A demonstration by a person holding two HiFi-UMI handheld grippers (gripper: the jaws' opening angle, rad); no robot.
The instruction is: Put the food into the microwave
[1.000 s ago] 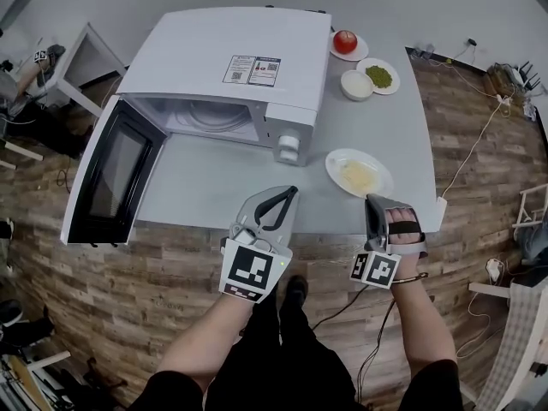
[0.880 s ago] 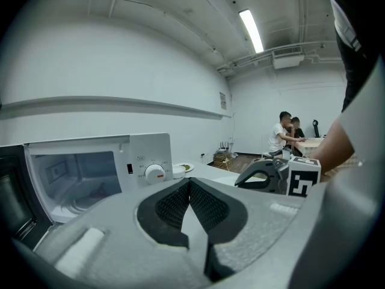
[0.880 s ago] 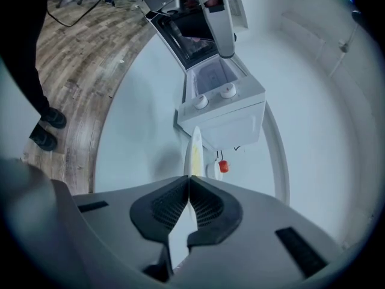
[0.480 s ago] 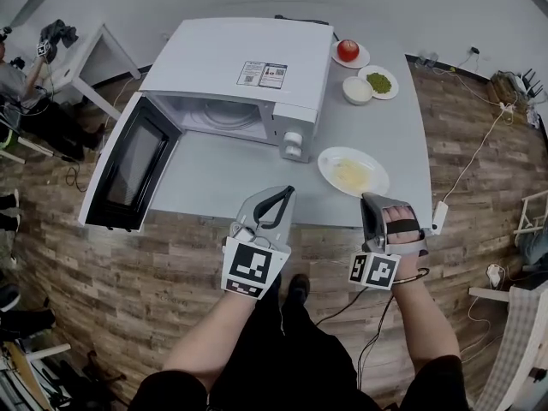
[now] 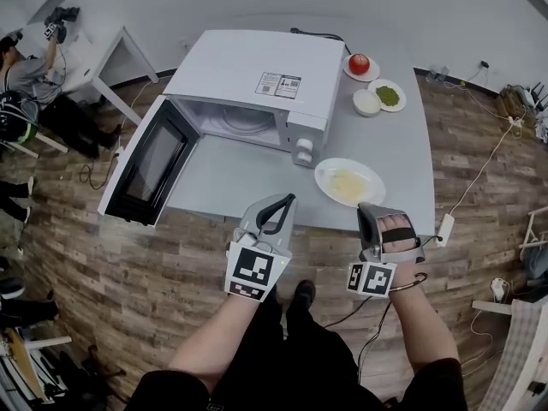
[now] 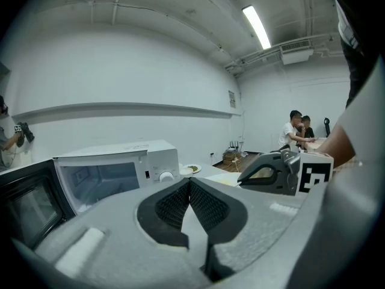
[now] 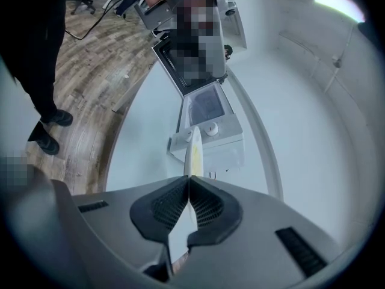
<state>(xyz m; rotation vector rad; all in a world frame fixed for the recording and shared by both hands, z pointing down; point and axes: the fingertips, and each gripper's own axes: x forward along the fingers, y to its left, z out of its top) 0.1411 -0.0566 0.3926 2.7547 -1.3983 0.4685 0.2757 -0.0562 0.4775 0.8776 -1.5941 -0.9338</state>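
Head view: the plate of food lay on the worktop, outside the microwave and just right of its control panel.
Door: the door hung wide open to the left, with the cavity in view.
Right gripper view: the right tool had its jaws together with nothing between them. The plate showed edge-on just past the tips, and the microwave lay beyond it.
Left gripper view: the left tool also had its jaws together and empty. It was held at the worktop's front edge, left of the plate.
Back right corner: an apple sat on a saucer, near a white bowl and a dish of greens.
Floor: wood planks.
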